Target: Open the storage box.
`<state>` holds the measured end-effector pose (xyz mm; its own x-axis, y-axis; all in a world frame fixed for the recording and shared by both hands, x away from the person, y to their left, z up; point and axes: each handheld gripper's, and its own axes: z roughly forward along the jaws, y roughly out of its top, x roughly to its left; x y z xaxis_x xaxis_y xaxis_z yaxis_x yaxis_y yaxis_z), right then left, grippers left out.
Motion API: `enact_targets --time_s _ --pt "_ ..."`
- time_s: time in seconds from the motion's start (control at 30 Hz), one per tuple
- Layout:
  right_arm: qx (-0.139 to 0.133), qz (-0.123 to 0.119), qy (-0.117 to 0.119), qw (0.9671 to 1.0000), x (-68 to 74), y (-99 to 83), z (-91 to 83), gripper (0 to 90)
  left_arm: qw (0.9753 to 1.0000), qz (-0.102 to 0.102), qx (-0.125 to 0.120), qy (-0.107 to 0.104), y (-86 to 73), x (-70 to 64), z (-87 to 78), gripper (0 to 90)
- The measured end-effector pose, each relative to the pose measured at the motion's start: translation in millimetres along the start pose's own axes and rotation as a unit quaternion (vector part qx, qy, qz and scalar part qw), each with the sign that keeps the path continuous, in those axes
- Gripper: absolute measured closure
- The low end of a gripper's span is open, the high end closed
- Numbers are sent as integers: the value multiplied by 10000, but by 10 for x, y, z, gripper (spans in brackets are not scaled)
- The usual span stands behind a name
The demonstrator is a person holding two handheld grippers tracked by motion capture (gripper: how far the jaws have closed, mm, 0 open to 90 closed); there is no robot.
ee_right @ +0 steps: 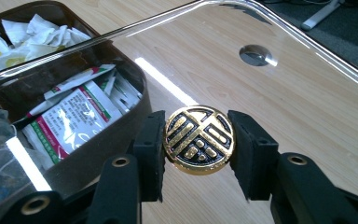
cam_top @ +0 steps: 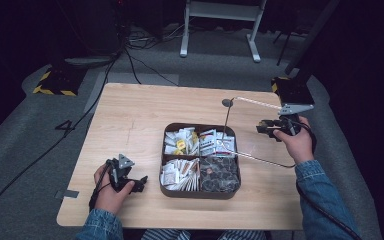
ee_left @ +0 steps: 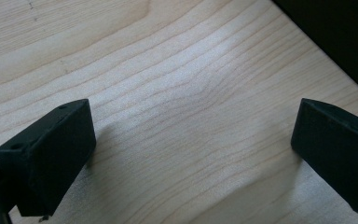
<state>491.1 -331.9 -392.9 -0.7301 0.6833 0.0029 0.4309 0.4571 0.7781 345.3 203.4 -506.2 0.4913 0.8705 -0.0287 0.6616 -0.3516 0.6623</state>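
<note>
A dark brown tray (cam_top: 200, 194) with four compartments of sachets sits mid-table. Its clear lid (cam_top: 260, 103) is lifted off and held tilted over the tray's right side. My right gripper (cam_top: 263, 128) is shut on the lid's round gold-and-black knob (ee_right: 199, 139), which sits squeezed between the two black pads (ee_right: 151, 149). Through the lid (ee_right: 168, 18) I see red-and-white packets (ee_right: 74, 116) in the tray (ee_right: 121, 140). My left gripper (cam_top: 140, 183) rests low at the front left, apart from the tray. In its own view the left gripper (ee_left: 193, 137) is open over bare wood.
A round metal grommet (cam_top: 227, 102) is set in the table behind the tray, also seen in the right gripper view (ee_right: 255, 54). The table's near edge (cam_top: 180, 225) runs close to my left hand. Cables and desk legs (cam_top: 185, 30) lie on the floor beyond.
</note>
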Motion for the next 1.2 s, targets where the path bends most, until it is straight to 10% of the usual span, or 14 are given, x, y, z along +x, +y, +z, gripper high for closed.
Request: enact_targets --time_s 1.2 --pt "366 288 -281 9985 -451 -612 -22 588 10000 0 0 1 0 0 0 1"
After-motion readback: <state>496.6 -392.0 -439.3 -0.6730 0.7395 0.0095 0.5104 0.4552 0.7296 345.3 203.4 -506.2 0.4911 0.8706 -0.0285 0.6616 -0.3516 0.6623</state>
